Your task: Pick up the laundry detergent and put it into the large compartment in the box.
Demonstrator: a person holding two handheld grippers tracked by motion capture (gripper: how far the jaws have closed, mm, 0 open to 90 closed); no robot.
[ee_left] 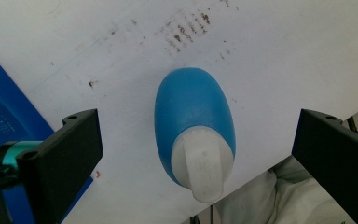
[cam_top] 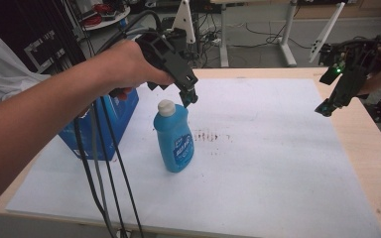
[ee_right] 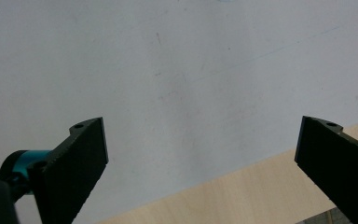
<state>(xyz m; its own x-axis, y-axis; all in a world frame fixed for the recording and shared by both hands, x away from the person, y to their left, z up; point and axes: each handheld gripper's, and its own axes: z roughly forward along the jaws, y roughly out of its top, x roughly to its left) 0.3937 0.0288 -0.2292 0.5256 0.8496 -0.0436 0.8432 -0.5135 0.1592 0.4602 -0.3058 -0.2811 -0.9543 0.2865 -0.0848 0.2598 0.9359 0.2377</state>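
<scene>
hovering with jaws apart, left hand-held gripper (cam_top: 190,97) tops smooth oval blue plastic bottle (cam_top: 175,144).

**Blue bottle, upright, cap on**

The blue plastic bottle (cam_top: 174,144) stands upright on the white mat (cam_top: 278,163), its white cap (cam_top: 166,107) closed. It sits just right of the blue box (cam_top: 110,119), near brown stains (cam_top: 211,136).

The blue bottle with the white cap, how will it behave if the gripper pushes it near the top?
The blue bottle stands upright, tall over a narrow base, so a push near its white cap would probably tip it. Its smooth, rounded plastic may slip between the open left gripper jaws. It looks stiff, not fragile.
</scene>
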